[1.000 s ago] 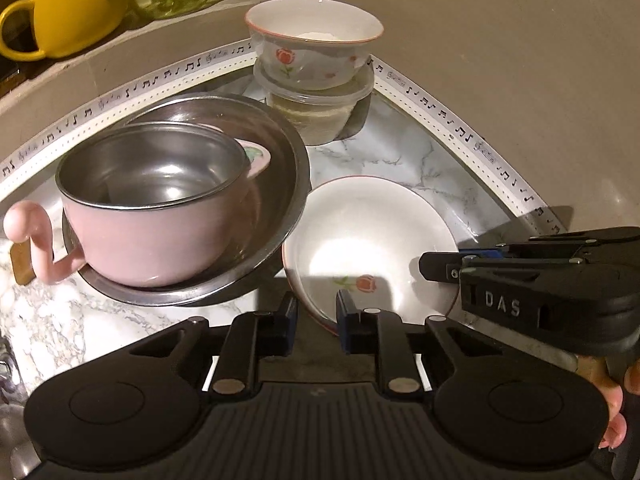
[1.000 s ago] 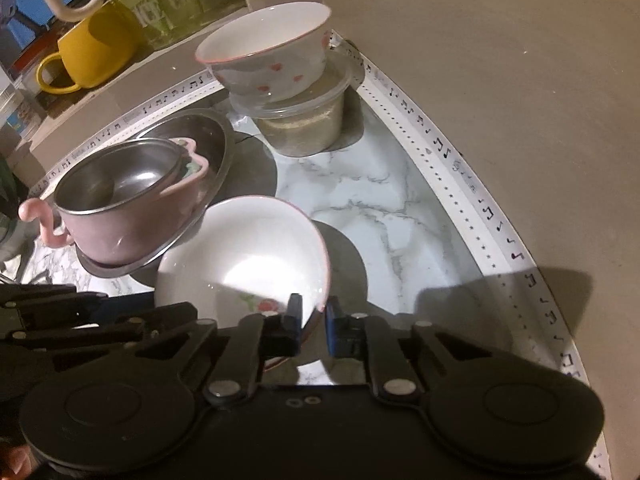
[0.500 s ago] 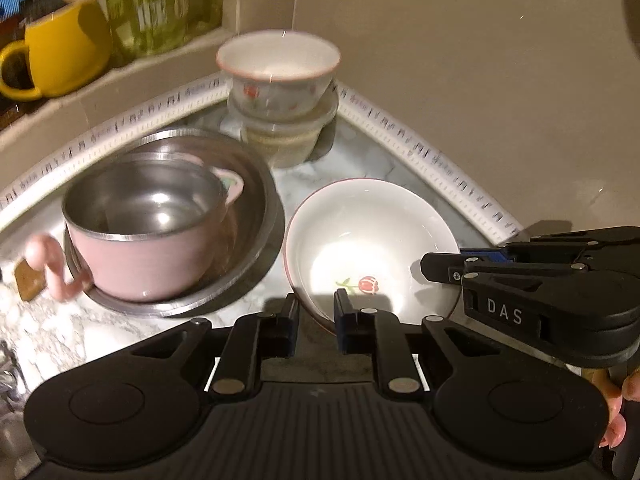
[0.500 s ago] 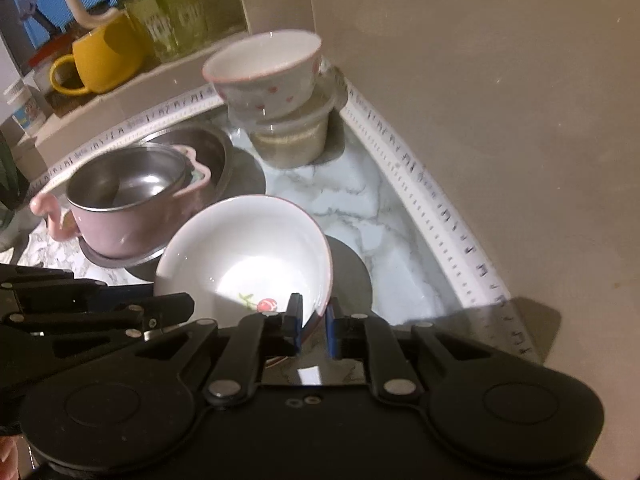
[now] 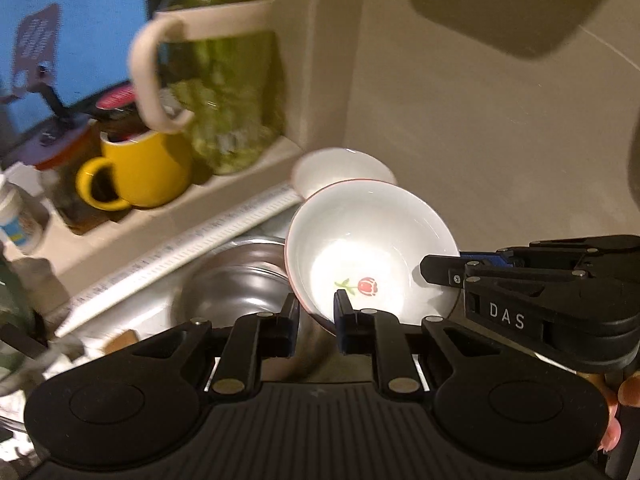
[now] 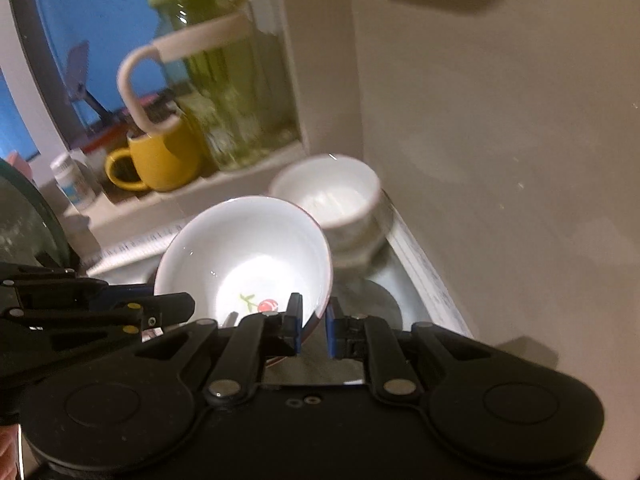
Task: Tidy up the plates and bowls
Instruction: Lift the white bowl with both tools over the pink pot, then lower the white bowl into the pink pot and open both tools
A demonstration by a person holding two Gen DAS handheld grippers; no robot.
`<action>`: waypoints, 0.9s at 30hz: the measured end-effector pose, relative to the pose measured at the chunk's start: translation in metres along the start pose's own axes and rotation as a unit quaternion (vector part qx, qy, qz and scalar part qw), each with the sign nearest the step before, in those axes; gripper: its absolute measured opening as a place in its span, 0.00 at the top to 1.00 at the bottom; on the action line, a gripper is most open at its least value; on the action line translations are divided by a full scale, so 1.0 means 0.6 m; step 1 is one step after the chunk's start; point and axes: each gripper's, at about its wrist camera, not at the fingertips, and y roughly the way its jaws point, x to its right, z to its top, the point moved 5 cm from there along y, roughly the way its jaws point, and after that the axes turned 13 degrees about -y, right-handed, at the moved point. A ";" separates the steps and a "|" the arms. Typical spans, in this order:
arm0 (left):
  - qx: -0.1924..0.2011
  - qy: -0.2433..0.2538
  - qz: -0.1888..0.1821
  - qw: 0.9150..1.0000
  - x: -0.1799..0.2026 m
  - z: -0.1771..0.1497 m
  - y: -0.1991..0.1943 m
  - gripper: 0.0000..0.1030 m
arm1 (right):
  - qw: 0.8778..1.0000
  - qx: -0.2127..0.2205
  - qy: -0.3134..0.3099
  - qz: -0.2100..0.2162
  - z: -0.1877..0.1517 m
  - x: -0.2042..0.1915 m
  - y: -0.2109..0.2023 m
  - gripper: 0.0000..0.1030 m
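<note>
Between the fingers of the left tool [image 5: 316, 322] sits the near rim of a white bowl [image 5: 372, 252] with a red flower painted inside; the two blue-padded fingers are clenched on that rim, one outside the wall and one inside. The right tool [image 6: 312, 326] grips the same bowl [image 6: 244, 256] further round its rim, one pad inside and the other outside, so both tools hold it together. From the left wrist view the right tool [image 5: 440, 272] reaches in from the right side and meets the bowl's edge; from the right wrist view the left tool [image 6: 176, 308] comes in from the left and touches the rim there.

The bowl is held up off the surface, tilted so that its open mouth faces the cameras.

Just behind it stands a second white bowl [image 6: 328, 192] with a pink rim, resting on a clear plastic container [image 6: 368, 240] in the corner where the marble-patterned surface [image 6: 400, 280] meets the beige wall [image 6: 500, 120]. Below and left of the held bowl lies a steel bowl [image 5: 236, 280], blurred.

Further back, a raised ledge [image 5: 240, 184] carries a yellow mug [image 5: 148, 172], a large glass jar [image 5: 224, 92] with a cream handle and greenish contents, and a small white bottle [image 5: 18, 220] at the far left. A white strip [image 5: 180, 248] with small printed marks runs along the foot of the ledge.
</note>
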 end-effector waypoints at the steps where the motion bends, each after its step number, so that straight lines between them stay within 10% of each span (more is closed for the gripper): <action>1: 0.001 0.000 0.005 1.000 -0.008 0.005 0.000 0.84 | 1.000 0.001 -0.002 0.002 0.007 -0.011 0.006 0.89; 27: -0.099 0.000 0.100 0.990 -0.106 0.011 0.118 0.84 | 0.993 -0.097 0.003 0.063 0.006 -0.094 0.173 0.88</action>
